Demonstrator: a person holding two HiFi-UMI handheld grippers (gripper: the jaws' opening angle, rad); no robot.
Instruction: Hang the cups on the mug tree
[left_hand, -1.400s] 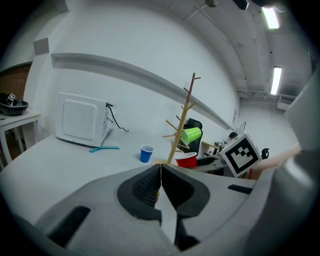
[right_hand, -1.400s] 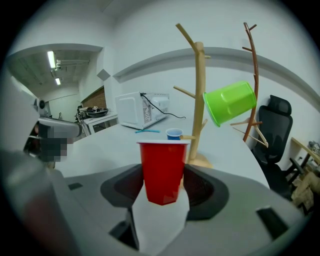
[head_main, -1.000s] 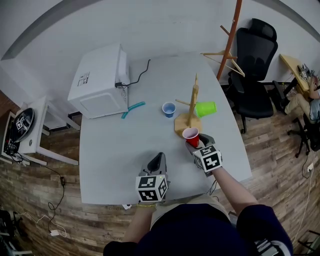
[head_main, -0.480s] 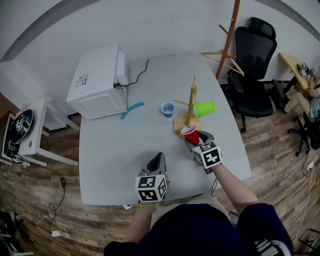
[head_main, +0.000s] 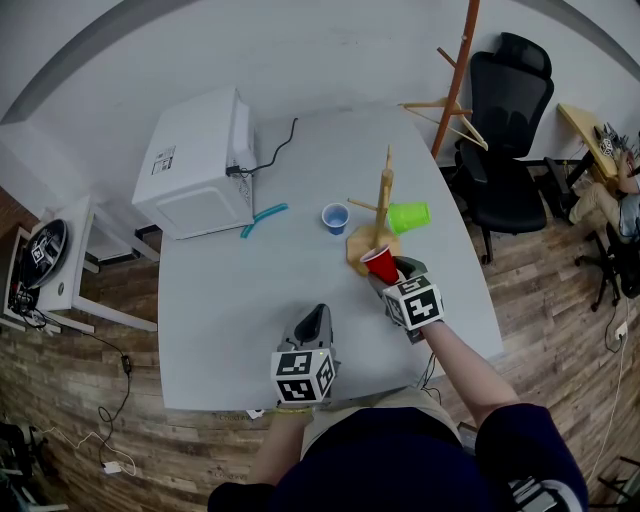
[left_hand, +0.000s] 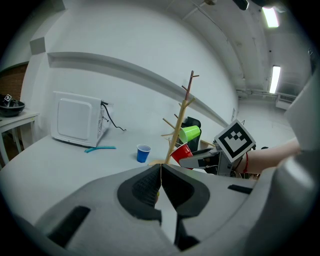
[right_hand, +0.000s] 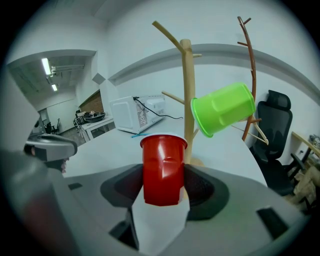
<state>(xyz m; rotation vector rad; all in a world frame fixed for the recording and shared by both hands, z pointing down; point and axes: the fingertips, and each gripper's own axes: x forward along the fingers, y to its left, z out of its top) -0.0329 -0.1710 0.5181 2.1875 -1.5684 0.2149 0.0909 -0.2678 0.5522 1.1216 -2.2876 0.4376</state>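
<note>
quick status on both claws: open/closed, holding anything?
Left claw: closed, nothing between its jaws.
Right claw: closed on the red cup, cup upright, mouth up.

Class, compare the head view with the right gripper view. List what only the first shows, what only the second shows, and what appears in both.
Head view only: the blue cup standing upright on the table, and the person's right forearm.
Right gripper view only: the dent in the wall of the red cup where the jaws of the right gripper press it, and the ceiling lights.
Both: the mug tree, the green cup hung on a peg, the red cup, the white microwave and the black chair.
</note>
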